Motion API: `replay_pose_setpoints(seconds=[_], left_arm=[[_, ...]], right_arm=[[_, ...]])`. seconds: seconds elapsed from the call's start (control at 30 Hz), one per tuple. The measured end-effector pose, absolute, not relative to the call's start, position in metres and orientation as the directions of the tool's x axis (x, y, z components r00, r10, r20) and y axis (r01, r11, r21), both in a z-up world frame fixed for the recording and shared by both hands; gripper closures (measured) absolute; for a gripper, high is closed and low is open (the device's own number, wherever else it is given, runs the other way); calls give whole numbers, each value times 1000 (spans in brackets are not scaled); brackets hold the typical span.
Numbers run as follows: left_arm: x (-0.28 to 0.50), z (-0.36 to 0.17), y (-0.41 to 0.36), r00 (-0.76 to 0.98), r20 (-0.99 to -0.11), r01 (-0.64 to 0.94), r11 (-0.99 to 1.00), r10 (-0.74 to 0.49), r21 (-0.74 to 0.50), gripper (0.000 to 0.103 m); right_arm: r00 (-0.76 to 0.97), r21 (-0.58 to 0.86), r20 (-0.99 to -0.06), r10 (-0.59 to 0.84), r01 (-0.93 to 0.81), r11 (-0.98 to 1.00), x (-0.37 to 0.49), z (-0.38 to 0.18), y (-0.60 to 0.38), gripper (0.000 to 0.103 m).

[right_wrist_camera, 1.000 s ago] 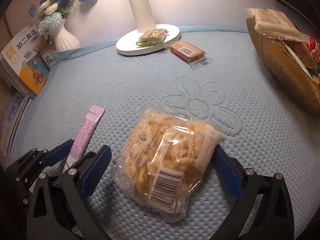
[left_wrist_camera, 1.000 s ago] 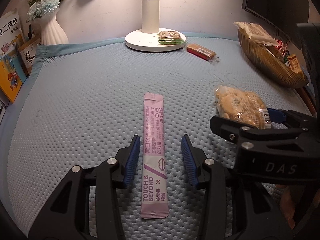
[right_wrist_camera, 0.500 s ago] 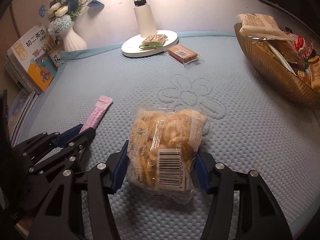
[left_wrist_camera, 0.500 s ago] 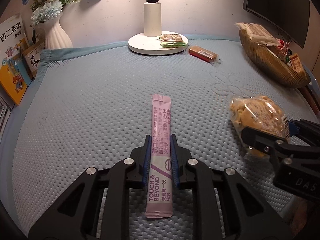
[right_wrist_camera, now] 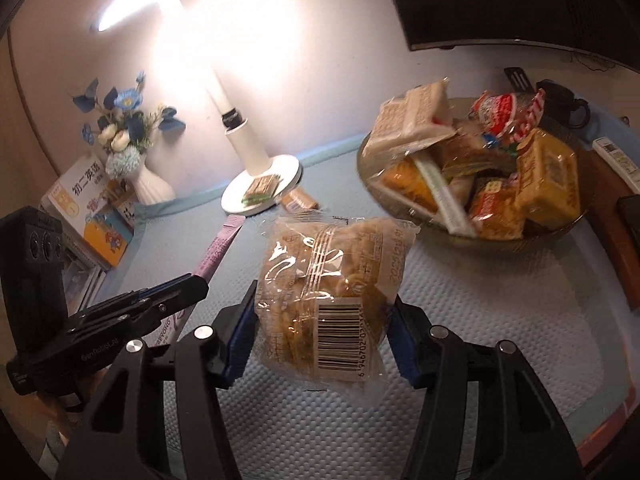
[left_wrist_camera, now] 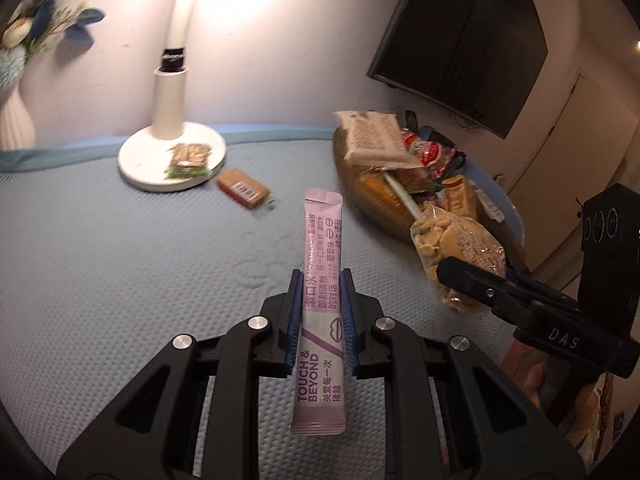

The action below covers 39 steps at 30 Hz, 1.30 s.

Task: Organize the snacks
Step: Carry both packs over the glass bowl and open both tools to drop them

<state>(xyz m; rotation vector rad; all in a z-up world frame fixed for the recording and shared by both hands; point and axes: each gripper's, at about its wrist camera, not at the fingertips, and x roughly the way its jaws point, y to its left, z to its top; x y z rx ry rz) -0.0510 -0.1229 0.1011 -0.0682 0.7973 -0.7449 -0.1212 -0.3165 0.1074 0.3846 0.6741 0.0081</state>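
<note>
My left gripper (left_wrist_camera: 320, 296) is shut on a long pink sachet (left_wrist_camera: 322, 280), held lengthwise above the blue mat. My right gripper (right_wrist_camera: 322, 316) is shut on a clear bag of yellow crackers (right_wrist_camera: 332, 280), also lifted off the mat. In the left wrist view that cracker bag (left_wrist_camera: 456, 252) hangs at the right, just before the snack bowl. The golden bowl (right_wrist_camera: 374, 196) lies ahead and right, heaped with several packets. The pink sachet (right_wrist_camera: 220, 248) shows at the left in the right wrist view, in the left gripper (right_wrist_camera: 188, 286).
A white lamp base (left_wrist_camera: 136, 168) carries a green-edged biscuit pack (left_wrist_camera: 188, 158); an orange bar (left_wrist_camera: 244, 189) lies beside it. A white vase with flowers (right_wrist_camera: 150, 186) and books (right_wrist_camera: 88, 200) stand at the far left. A dark screen (left_wrist_camera: 460, 40) hangs on the wall. A remote (right_wrist_camera: 616, 158) lies right of the bowl.
Both grippers have lifted their packets off the mat and swung right toward the bowl. A second ago both stood open around the packets, then closed on them.
</note>
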Motion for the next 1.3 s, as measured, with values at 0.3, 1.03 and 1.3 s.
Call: replay_pose_setpoints(seconds=[0.3,1.03,1.3], left_arm=[[-2,165,-252,429,-550,686,655,-717,-319,86],[43,154,-267,511,-512,603,713,-690,-359,45],[16,147,-156,599,-530,466,800,-600,-378,36]], right_arm=[[828,368,-561,2,247,896,-83,144,-422,46],[839,546,-540,70,286,787,-74,127,-486,35],[833,490,-529,165,141,860,-92,140,-403,30]])
